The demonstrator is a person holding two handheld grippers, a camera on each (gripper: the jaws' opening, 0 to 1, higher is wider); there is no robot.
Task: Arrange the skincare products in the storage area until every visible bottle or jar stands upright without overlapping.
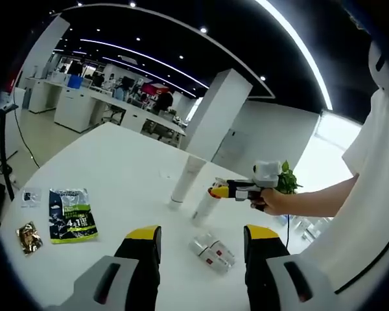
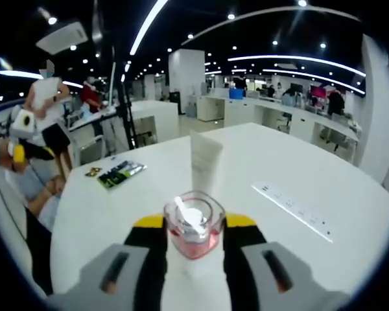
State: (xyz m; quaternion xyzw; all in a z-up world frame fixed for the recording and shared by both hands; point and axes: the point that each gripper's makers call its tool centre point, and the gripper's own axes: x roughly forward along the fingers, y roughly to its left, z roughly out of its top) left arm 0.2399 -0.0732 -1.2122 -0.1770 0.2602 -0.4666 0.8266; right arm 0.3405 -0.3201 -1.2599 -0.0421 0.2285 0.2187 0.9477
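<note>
Right gripper view, right tongs point(image 2: 193, 234) gripping pink bottle point(image 2: 194, 230), base hidden

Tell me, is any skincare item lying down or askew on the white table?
Yes. A clear bottle lies on its side near the table edge. The right gripper holds a second bottle tilted. The white tube stands upright.

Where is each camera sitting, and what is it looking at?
Left gripper view: rides the left tongs, looking across the white table at a fallen clear bottle and the right tongs gripping a bottle; a hand shows.
Right gripper view: rides the right tongs, shut on that bottle.
Both show the standing white tube and green packet.
</note>
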